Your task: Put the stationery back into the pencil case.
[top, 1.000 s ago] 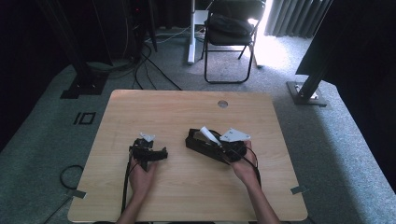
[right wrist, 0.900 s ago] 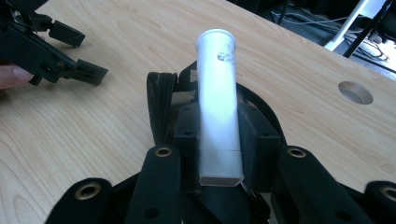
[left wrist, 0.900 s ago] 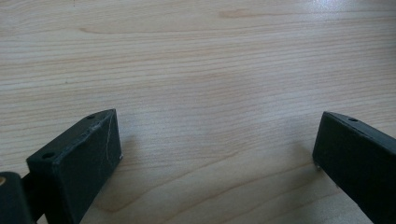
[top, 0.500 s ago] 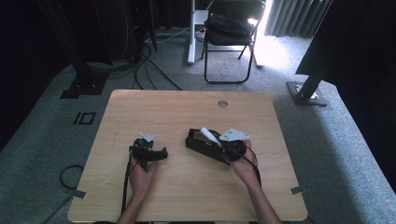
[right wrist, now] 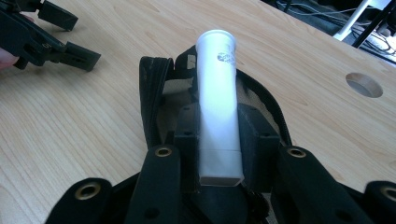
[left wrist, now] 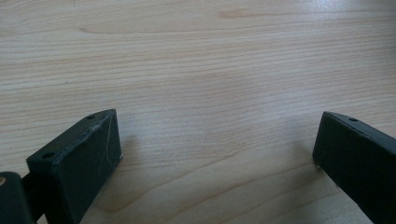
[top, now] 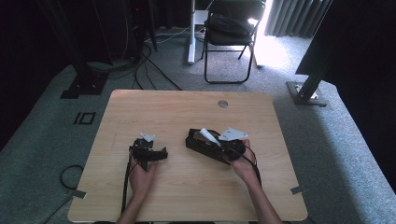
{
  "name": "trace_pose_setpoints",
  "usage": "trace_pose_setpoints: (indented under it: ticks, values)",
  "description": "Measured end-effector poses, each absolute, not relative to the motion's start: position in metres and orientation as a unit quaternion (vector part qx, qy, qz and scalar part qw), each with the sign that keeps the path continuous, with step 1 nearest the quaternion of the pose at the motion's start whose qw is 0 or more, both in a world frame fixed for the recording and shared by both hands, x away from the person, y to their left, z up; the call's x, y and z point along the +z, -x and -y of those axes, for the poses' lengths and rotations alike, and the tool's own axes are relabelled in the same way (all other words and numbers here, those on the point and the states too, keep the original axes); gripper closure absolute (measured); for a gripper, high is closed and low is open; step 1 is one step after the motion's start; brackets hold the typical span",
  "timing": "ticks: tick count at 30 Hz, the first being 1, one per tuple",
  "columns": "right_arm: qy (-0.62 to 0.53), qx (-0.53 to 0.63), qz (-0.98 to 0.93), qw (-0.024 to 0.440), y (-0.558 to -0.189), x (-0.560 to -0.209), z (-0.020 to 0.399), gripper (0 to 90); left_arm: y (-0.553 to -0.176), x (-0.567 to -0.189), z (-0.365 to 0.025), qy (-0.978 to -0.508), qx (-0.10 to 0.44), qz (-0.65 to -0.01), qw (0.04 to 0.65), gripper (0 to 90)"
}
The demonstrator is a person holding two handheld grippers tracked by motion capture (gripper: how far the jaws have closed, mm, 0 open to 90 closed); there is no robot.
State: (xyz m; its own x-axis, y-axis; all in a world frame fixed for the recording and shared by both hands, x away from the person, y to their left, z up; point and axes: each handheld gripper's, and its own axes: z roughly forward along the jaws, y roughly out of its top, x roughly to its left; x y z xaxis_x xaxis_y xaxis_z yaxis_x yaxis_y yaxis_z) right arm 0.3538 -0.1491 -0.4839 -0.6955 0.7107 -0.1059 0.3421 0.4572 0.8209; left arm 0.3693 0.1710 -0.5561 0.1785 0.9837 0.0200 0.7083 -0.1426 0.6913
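Wood table (top: 187, 112): right gripper (right wrist: 218, 135) clamps light, slick, squashy tube (right wrist: 215, 93) mid-body over pouch (right wrist: 154, 88); left gripper (left wrist: 215, 154) gapes empty.

No text, label, brand or number can be read. The white tube (right wrist: 216, 107), clamped between the jaws of the right gripper (right wrist: 218, 140), carries a small grey printed mark near its far end, ahead of the jaws, but it is too blurred to make out as letters or a logo. The wooden table (left wrist: 210, 60) between the left gripper's jaws shows only bare grain, with no writing
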Motion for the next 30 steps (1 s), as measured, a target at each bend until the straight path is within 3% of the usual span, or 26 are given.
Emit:
trace_pose_setpoints:
  ticks: [30]
  values:
    - [-0.314,0.377,-0.85,0.19,-0.371,-0.495,0.141,71.2,-0.369,-0.556,-0.171,-0.715,0.246,-0.592,0.28,1.3]
